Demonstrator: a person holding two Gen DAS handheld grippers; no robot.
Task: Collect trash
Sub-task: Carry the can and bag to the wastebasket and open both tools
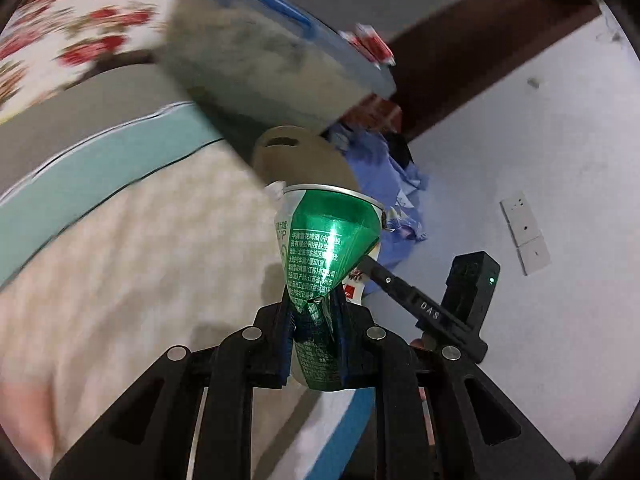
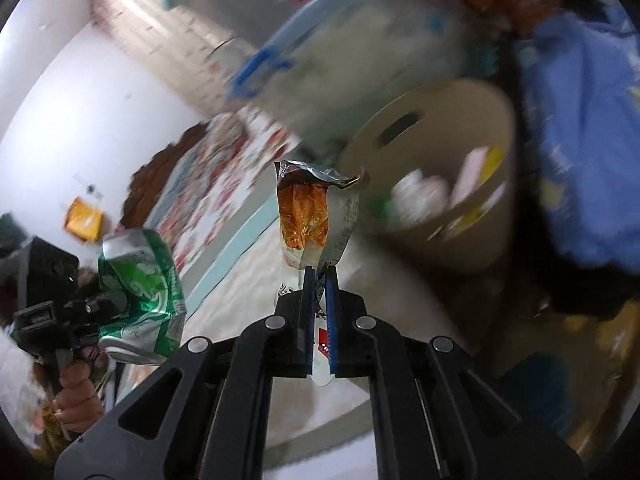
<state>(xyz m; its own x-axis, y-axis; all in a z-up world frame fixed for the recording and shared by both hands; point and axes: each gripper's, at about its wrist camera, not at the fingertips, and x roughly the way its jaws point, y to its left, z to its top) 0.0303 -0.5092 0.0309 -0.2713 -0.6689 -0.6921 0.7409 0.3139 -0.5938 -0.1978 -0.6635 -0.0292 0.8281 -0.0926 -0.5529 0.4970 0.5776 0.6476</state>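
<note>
The left gripper clamps a crushed green can; the right gripper pinches a torn snack wrapper (foil-lined) near a beige bin.

can text: my left claw's got a crushed green can with small white Chinese print down its side, too tiny and warped for me to read properly

other claw: "DAS" in pale letters on the black finger of my right gripper

snack packet: print's too blurry, can't make out anything
</note>
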